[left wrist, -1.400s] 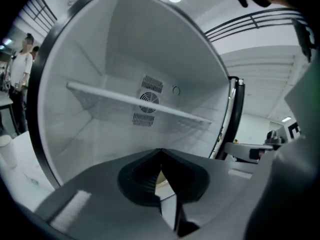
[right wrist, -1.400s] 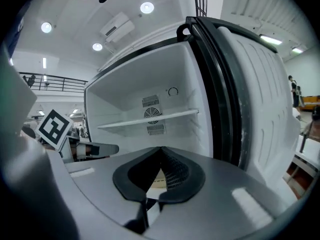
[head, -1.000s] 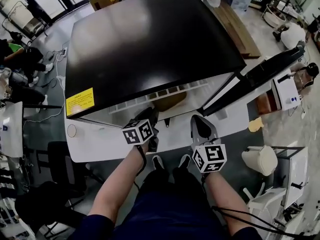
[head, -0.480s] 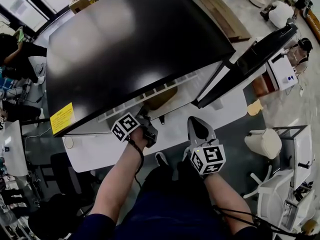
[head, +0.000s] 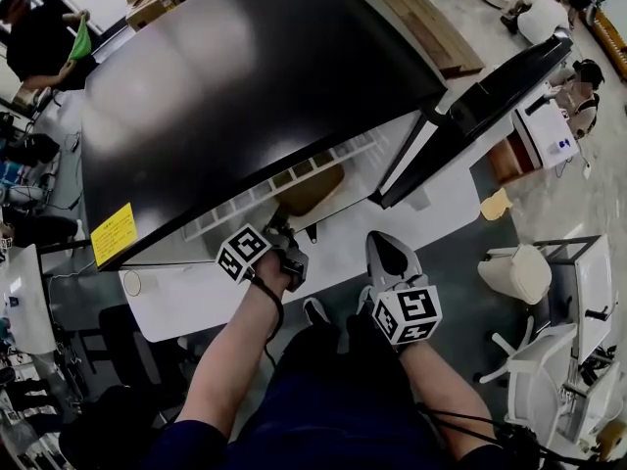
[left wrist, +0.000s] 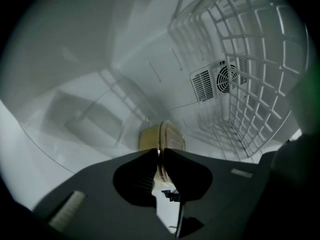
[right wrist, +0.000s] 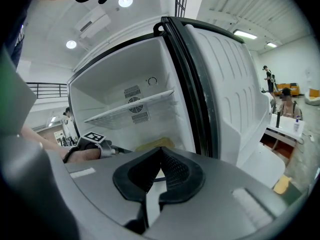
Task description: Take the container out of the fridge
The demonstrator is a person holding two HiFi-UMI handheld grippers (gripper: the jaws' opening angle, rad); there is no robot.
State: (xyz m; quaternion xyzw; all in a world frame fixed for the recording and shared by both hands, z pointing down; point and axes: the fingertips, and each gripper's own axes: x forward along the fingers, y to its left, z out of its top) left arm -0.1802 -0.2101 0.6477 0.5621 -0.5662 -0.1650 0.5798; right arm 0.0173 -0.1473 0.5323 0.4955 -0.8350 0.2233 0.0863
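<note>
A tan container [head: 312,188] with a lid lies on the floor of the open fridge [head: 245,76]. In the left gripper view the container [left wrist: 163,135] sits right ahead, on its side. My left gripper [left wrist: 159,153] reaches into the fridge, and its jaws are closing with the container's thin rim pinched between the tips. In the head view the left gripper [head: 285,237] is at the container's near edge. My right gripper [head: 386,243] hangs shut and empty in front of the fridge opening, right of the left one. From the right gripper [right wrist: 160,150] view I see the container [right wrist: 151,144] behind the jaws.
The fridge door [head: 490,101] stands swung open to the right. A white wire shelf [left wrist: 255,84] and a fan vent [left wrist: 220,79] line the fridge interior. A white chair [head: 514,274] and a white table [head: 563,360] stand to the right. A person's legs are below me.
My left gripper has moved forward from the fridge's front edge into the opening, up to the container. The right gripper has barely shifted.
</note>
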